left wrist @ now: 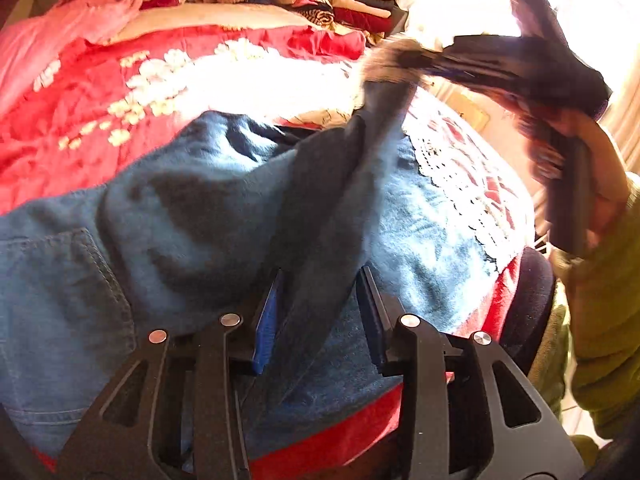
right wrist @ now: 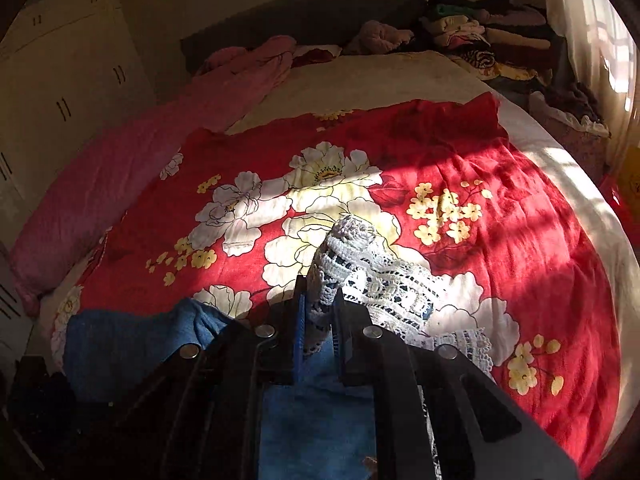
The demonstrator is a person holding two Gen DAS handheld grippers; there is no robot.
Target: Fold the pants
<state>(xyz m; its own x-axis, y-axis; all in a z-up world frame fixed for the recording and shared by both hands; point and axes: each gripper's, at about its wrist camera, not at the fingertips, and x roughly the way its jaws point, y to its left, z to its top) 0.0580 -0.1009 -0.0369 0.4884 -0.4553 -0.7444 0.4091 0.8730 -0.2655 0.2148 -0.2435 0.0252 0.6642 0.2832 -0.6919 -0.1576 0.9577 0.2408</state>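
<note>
1. The fingers of the right gripper are pinched together on the white crocheted lace hem of the blue denim pants; the lace bunches up between the blue pads and spills over to the right of them.
2. The fingers of the left gripper stand partly apart, with a taut fold of the denim running up between them; I cannot tell whether the pads press on it, and it looks loose.
3. The pants lie crumpled across the near end of the red bedspread with large white flowers, one leg end lifted off the bed by the right gripper, which the person's hand in an olive-green sleeve carries.
4. I judge the folding to be at an early stage: one leg is gathered up, but the cloth is wrinkled, and no flat, squared fold shows anywhere.
5. Left to do, as I see it: lay the legs together, smooth them, then fold them over.
6. A stack of folded clothes sits at the far corner of the bed, well apart from the pants.
</note>
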